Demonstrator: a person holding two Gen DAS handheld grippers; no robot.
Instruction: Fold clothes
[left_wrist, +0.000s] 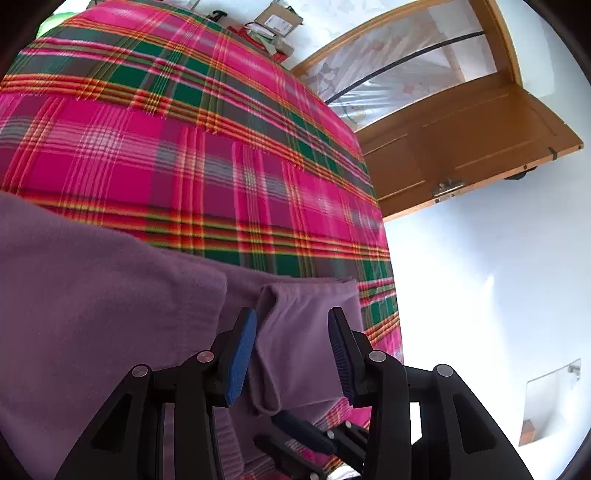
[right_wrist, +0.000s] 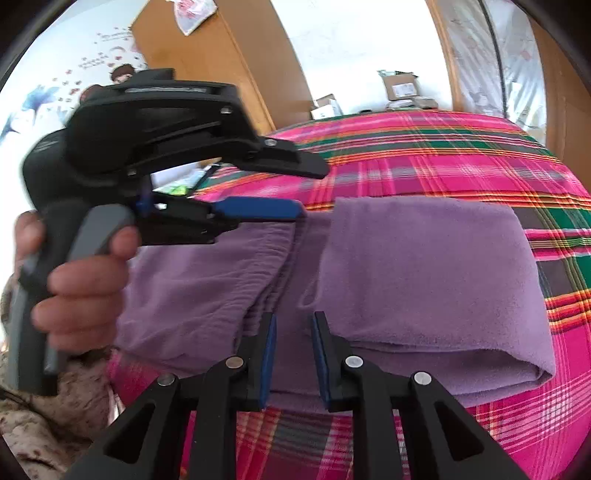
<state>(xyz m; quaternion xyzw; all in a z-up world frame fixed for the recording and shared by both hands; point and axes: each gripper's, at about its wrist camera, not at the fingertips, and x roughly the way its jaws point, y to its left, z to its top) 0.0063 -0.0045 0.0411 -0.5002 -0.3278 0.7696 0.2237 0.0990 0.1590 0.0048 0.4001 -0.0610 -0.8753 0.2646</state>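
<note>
Nearby, both grippers, left gripper (left_wrist: 291, 321) and right gripper (right_wrist: 293, 325), hover with jaws apart, gripping nothing, over folded purple trousers (right_wrist: 424, 280) on a plaid blanket (left_wrist: 184, 147).

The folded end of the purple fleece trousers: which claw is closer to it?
Right. The right claw sits open at the near edge of the folded end of the purple fleece trousers. The left claw hovers open over the waistband side, farther away.

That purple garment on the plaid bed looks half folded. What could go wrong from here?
The purple garment lies near the plaid bedspread's edge, so a tug might drag it off. The left gripper and right gripper are both open, so the folded flap could spring loose. The grippers work close together and might bump.
</note>
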